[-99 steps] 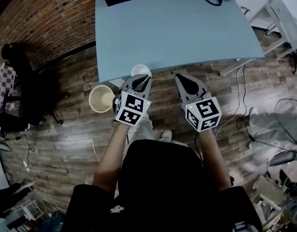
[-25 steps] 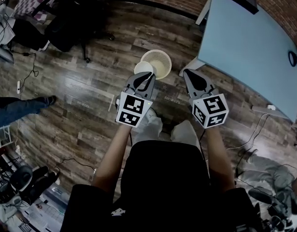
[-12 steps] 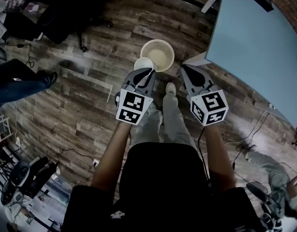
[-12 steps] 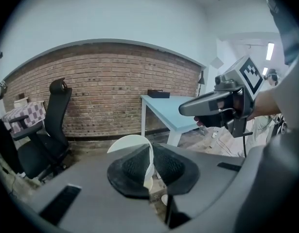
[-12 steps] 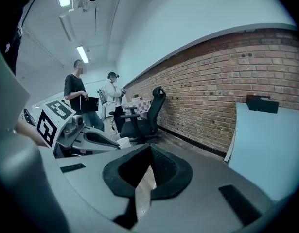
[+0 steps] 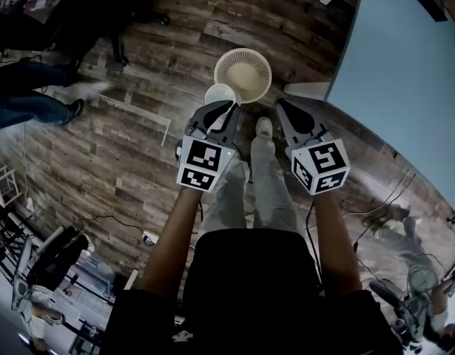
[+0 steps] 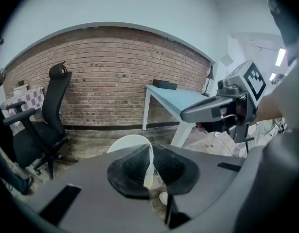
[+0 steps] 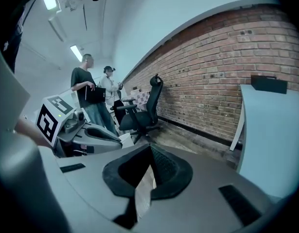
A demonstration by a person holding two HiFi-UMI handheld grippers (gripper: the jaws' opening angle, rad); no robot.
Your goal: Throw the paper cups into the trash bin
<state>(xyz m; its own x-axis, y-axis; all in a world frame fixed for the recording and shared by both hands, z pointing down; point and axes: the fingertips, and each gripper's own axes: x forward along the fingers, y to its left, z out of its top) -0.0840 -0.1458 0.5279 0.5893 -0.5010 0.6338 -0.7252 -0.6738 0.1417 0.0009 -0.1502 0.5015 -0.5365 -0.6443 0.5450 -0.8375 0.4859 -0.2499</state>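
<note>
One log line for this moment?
left gripper: jaws shut on paper cup | right gripper: jaws shut, empty | trash bin: on floor, cup not yet in

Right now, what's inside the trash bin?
Trash bin shows only a pale interior; no separate item is discernible. The paper cup, held in the left gripper, covers its near-left rim.

This is an office or shared workroom. A brick wall (image 7: 105, 81) runs along one side above a wood-plank floor (image 6: 138, 139). A black swivel chair (image 7: 52, 125) stands by the wall, and a long pale-blue table (image 6: 405, 72) on white legs stands near it. A mesh bin (image 6: 265, 65) sits on the floor by the table's corner. Strip lights (image 8: 77, 52) hang from a white ceiling, and two people (image 8: 86, 93) stand talking beside more chairs.
</note>
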